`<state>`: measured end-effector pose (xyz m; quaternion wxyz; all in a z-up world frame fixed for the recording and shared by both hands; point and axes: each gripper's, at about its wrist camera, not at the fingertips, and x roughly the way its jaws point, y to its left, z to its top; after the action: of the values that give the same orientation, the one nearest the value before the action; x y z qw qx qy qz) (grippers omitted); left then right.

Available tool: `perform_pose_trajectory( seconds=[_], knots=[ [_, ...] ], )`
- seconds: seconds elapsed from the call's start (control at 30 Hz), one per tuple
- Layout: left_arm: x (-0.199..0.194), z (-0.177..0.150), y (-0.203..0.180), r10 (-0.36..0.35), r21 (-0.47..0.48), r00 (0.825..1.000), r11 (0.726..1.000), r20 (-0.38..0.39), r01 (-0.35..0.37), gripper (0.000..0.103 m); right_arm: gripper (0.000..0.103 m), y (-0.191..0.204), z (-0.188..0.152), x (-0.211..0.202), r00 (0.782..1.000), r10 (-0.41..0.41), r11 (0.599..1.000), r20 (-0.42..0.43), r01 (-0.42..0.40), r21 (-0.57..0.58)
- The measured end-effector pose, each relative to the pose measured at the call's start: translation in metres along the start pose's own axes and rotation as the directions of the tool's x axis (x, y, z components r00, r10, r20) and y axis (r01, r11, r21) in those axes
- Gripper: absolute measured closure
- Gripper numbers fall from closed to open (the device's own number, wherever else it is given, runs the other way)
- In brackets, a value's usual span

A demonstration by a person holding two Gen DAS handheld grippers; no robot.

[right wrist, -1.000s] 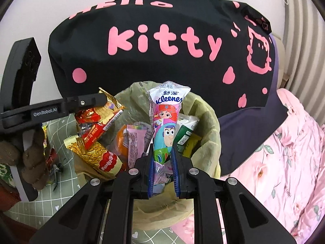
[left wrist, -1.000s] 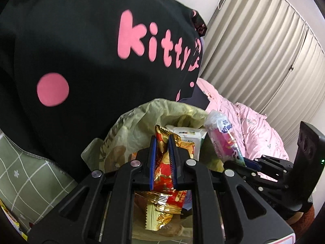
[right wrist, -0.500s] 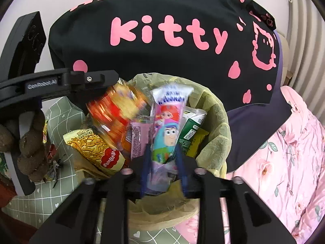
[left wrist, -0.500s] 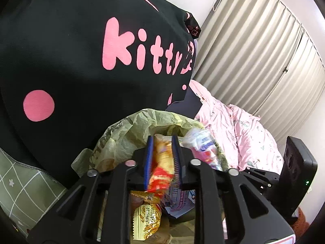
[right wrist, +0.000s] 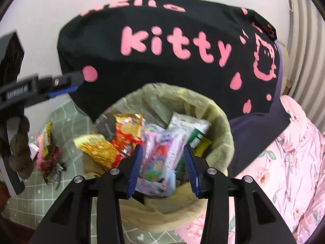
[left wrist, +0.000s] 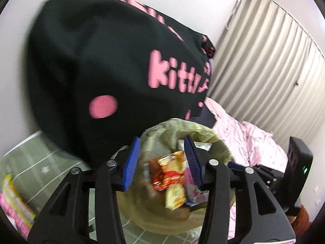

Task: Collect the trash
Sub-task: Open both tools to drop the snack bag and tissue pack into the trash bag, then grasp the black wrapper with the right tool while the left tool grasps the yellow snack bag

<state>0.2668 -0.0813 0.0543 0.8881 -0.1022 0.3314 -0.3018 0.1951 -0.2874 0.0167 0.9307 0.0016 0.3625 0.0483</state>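
— Tongs, left? The left gripper (left wrist: pixel 162 160) stood wide open, gripping nothing, above the lined bin (left wrist: pixel 220 144).
— Right? The right gripper (right wrist: pixel 162 166) likewise gaped, empty.
— Trash? The red-gold snack wrapper (right wrist: pixel 127 132) and tissue pack (right wrist: pixel 162 156) lay inside the bin (right wrist: pixel 219 122); more wrappers (right wrist: pixel 45 148) sat on the green mat (right wrist: pixel 67 122).

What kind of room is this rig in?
Most likely a bedroom. A pink floral quilt lies beside a big black cushion with pink "kitty" lettering, pale pleated curtains hang behind, and a bag-lined trash bin sits on the bedding.
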Motion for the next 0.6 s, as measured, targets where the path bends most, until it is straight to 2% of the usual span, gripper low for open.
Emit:
perform_pose_trajectory(
  seconds=[0.13, 0.17, 0.23, 0.33, 0.4, 0.5, 0.6],
  knots=[
    [-0.028, -0.017, 0.021, 0.099, -0.011, 0.995, 0.995, 0.025, -0.099, 0.059, 0.060, 0.015, 0.008, -0.011, 0.995, 0.063, 0.998, 0.081, -0.063, -0.003],
    [-0.036, -0.022, 0.027, 0.126, -0.010, 0.992, 0.992, 0.030, -0.126, 0.059, 0.055, 0.021, 0.010, -0.013, 0.990, 0.089, 0.996, 0.105, -0.088, -0.011],
    [-0.051, -0.034, 0.038, 0.177, -0.014, 0.983, 0.984, 0.036, -0.177, 0.058, 0.055, 0.035, 0.014, -0.016, 0.980, 0.142, 0.990, 0.140, -0.138, -0.035],
    [-0.074, -0.054, 0.064, 0.249, -0.060, 0.968, 0.967, 0.031, -0.247, 0.058, 0.054, 0.055, 0.018, -0.011, 0.969, 0.202, 0.978, 0.142, -0.193, -0.076],
    [-0.089, -0.067, 0.085, 0.293, -0.108, 0.956, 0.951, 0.023, -0.289, 0.058, 0.049, 0.074, 0.019, -0.004, 0.961, 0.251, 0.965, 0.119, -0.238, -0.113],
    [-0.113, -0.089, 0.119, 0.378, -0.199, 0.926, 0.908, 0.009, -0.368, 0.058, 0.049, 0.098, 0.016, 0.007, 0.952, 0.296, 0.946, 0.084, -0.279, -0.164],
    [-0.137, -0.112, 0.153, 0.462, -0.289, 0.886, 0.846, -0.019, -0.448, 0.058, 0.049, 0.127, 0.008, 0.022, 0.948, 0.318, 0.919, -0.007, -0.310, -0.242]
  ],
)
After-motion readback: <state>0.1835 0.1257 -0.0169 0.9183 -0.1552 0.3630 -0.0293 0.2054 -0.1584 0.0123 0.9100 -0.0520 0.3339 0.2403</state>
